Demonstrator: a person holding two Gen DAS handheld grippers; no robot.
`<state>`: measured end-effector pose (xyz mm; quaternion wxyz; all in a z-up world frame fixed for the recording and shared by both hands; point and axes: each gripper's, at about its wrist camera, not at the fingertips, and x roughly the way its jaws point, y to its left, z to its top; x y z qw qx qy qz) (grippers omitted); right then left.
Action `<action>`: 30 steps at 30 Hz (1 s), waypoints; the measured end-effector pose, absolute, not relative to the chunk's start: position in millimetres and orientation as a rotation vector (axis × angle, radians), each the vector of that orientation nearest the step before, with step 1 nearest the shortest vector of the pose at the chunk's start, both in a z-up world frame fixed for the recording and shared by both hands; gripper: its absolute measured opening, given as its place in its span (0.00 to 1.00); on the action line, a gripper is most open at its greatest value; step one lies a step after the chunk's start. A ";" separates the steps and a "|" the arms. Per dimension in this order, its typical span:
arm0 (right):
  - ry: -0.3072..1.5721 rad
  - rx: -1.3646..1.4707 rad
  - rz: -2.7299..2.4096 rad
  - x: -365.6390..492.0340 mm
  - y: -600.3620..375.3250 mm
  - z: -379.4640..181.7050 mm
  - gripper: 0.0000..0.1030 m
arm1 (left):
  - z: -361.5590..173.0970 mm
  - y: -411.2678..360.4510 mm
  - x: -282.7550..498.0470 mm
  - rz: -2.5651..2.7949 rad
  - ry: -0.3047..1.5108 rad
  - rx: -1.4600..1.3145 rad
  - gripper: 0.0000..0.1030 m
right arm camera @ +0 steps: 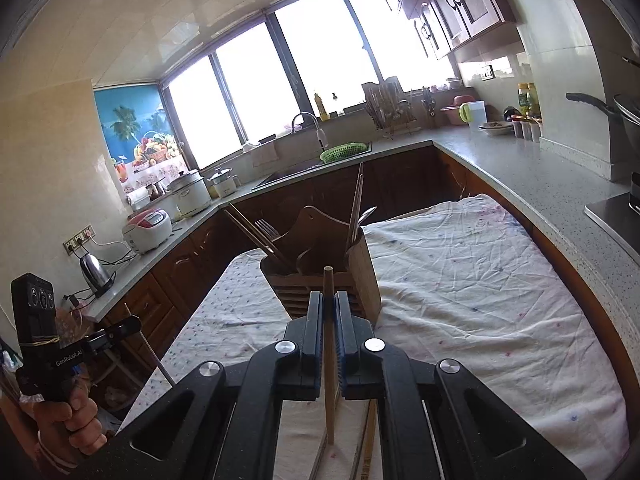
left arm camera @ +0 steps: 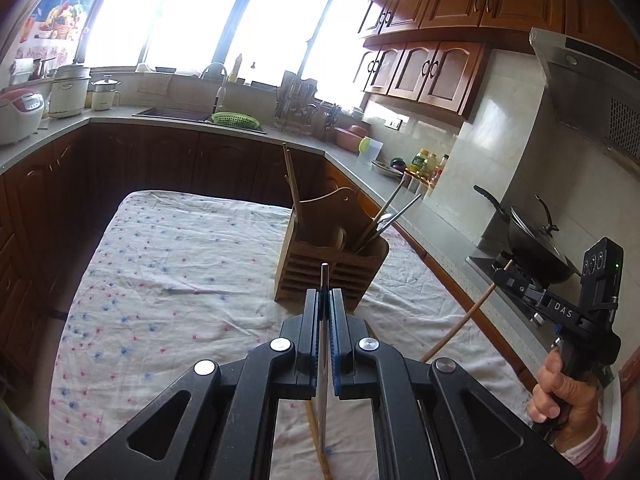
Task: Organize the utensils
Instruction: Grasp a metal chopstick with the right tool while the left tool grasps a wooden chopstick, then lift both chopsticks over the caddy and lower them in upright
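1. Left gripper [left arm camera: 325, 300], low in the centre of its own wrist view, is clenched on a thin grey chopstick [left arm camera: 323, 344]; the stick runs up between the blue pads, and its tip pokes out just above them, in front of the wooden utensil holder [left arm camera: 332, 256].
2. Right gripper [right arm camera: 329, 304], low centre of its view, is clamped on a pale wooden chopstick [right arm camera: 329, 360], held about mid-length, with the lower end hanging down to the cloth-covered table [right arm camera: 460, 280].
3. More chopsticks [right arm camera: 370, 440] lie on the cloth beneath the right gripper, at the bottom of the frame, not yet sorted.
4. Middle of each view: the holder stands on the table and already carries chopsticks, a fork [right arm camera: 267, 229] and a spoon, all leaning outward.
5. Handling, as I judge it: both sticks look light, stiff and narrow. The grey one seems metal and so likely slick, apt to pivot or slide in the pads; the wooden one should grip better.
6. A hold near the middle, square across the pads, looks best, leaving the end free to drop into a compartment.
7. The holder looks light enough to tip if nudged.
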<state>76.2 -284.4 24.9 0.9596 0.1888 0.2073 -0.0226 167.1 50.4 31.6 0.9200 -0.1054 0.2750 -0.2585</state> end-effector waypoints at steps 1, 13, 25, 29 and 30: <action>0.417 0.382 -0.045 76.4 -284.2 25.3 0.05 | 31.9 50.3 167.7 -0.530 0.563 -0.217 0.03; 0.384 0.373 -0.053 79.5 -286.6 36.6 0.05 | 39.8 45.2 186.2 -0.542 0.534 -0.236 0.03; 0.300 0.346 -0.075 109.5 -295.5 71.3 0.05 | 70.8 30.6 227.0 -0.544 0.424 -0.246 0.03; 0.256 0.341 -0.081 127.8 -300.4 89.8 0.05 | 84.5 28.3 250.3 -0.522 0.373 -0.285 0.03; 0.245 0.334 -0.083 133.3 -300.9 95.2 0.05 | 87.5 27.0 256.9 -0.517 0.361 -0.295 0.03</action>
